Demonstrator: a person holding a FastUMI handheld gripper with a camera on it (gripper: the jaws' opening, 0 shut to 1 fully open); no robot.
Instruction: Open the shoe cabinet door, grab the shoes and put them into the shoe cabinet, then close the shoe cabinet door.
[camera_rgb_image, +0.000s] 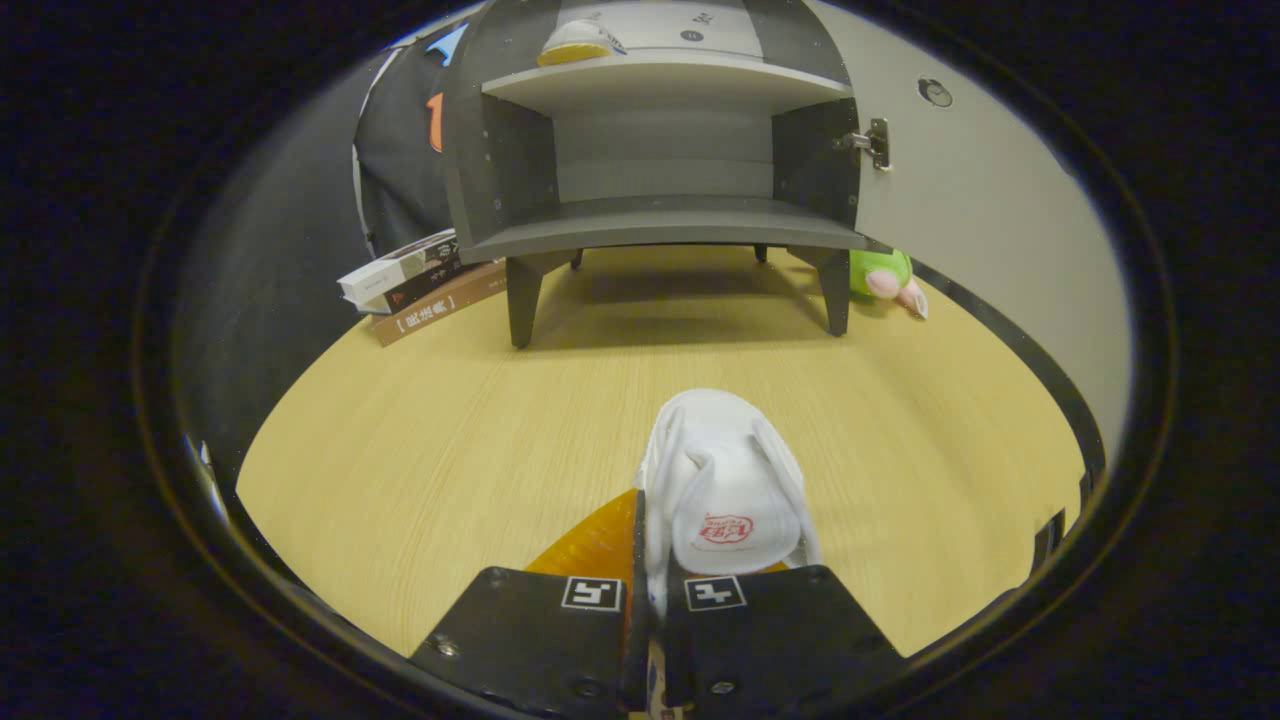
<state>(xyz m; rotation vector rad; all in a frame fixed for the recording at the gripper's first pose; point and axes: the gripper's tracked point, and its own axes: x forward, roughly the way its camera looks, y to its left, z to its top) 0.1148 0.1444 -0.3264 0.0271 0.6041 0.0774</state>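
Note:
A white shoe (722, 490) with an orange-yellow sole (592, 545) is pinched at its heel edge between my two fingers, so my gripper (648, 600) is shut on it. The shoe points ahead toward the grey shoe cabinet (660, 225), which stands on short legs beyond it on the wooden table (420, 440). The cabinet door (980, 210) is swung open to the right, with its hinge (872, 143) showing. The lower compartment is bare. Another white shoe with a yellow sole (578, 44) sits on the upper shelf.
A stack of books (420, 285) lies left of the cabinet's front leg. A green and pink plush toy (888, 278) lies by the right leg, under the open door. Bare tabletop stretches between the shoe and the cabinet.

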